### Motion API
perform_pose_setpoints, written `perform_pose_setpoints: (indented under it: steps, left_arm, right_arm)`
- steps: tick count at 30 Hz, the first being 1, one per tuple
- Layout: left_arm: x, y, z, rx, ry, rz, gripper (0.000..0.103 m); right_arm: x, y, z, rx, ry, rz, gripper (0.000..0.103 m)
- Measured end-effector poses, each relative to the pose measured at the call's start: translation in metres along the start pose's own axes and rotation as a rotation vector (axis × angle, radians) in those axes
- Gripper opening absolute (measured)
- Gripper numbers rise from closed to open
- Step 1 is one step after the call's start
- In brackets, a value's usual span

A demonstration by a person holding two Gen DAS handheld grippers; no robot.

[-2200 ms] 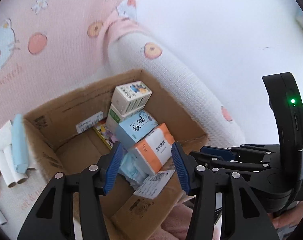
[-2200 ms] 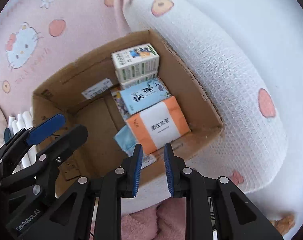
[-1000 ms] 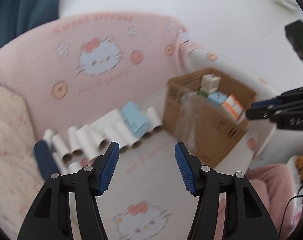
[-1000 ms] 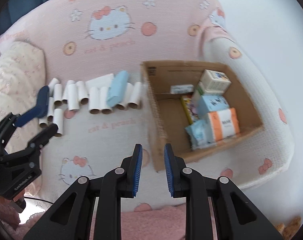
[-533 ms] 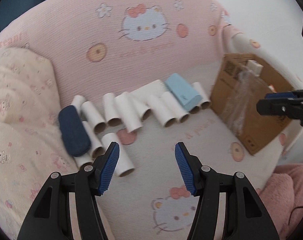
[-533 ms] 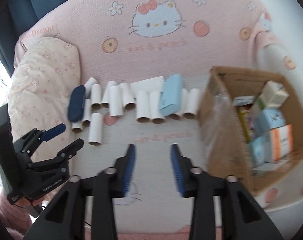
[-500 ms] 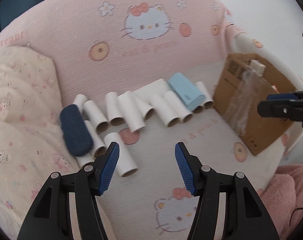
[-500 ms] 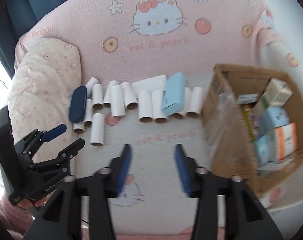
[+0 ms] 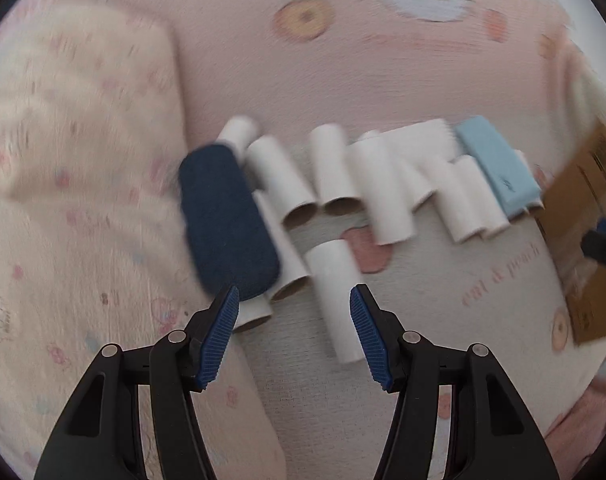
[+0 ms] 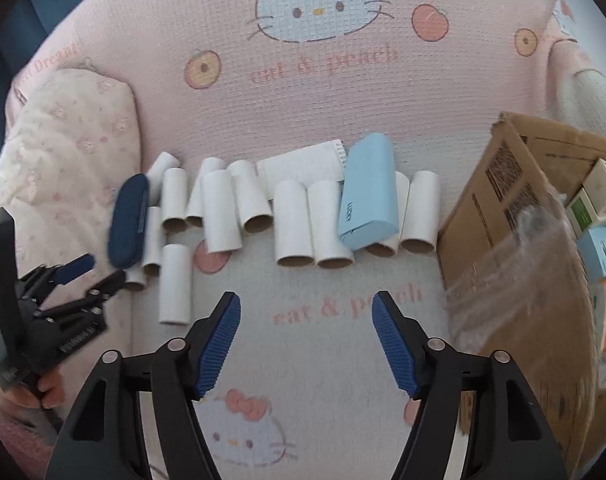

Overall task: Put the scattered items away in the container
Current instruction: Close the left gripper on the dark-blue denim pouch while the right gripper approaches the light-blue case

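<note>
Both units moved from cardboard box (image 10: 519,280) to white paper tubes (image 10: 295,224); left gripper (image 9: 294,322), right gripper (image 10: 306,330) spread, empty

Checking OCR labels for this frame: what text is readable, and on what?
"cat & peach": pink blanket, below the cat face.
"cat & peach": blanket again, between the right tongs.
"Dreant": blanket's left edge; uncertain.
Light blue case, cardboard box labels, packets inside: too small.

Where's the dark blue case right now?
In the right wrist view the dark blue case lies at the left end of the cardboard tubes, resting on some, near the left gripper.
</note>
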State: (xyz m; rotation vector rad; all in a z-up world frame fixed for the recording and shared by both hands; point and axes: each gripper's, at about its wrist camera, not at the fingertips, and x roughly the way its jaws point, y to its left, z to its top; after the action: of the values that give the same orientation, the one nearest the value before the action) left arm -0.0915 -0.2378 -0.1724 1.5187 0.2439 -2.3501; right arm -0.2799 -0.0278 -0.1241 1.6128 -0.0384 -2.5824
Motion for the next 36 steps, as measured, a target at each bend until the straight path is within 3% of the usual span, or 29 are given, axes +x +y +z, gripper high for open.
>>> perform_pose_setpoints:
  steps: [4,12,17,22,31,36]
  left_arm:
    - [0.014,0.021,0.01,-0.103,0.045,-0.012,0.062]
    - [0.029,0.032,0.021,-0.127,0.06,0.012,0.062]
    - [0.042,0.036,0.024,-0.156,0.076,0.021,0.062]
    - [0.05,0.04,0.026,-0.181,0.076,0.016,0.065]
    - [0.064,0.044,0.036,-0.281,0.092,0.034,0.067]
    - [0.075,0.041,0.041,-0.278,0.105,0.066,0.067]
  right_arm:
    - [0.023,-0.005,0.01,-0.01,0.006,-0.051,0.068]
    - [0.05,-0.018,0.018,0.013,-0.043,-0.027,0.069]
    - [0.072,-0.024,0.021,0.029,-0.045,-0.066,0.07]
    - [0.091,-0.039,0.018,0.105,-0.058,-0.06,0.07]
    - [0.104,-0.06,0.013,0.323,-0.141,0.077,0.073]
    - [0.109,-0.068,0.01,0.443,-0.165,0.041,0.073]
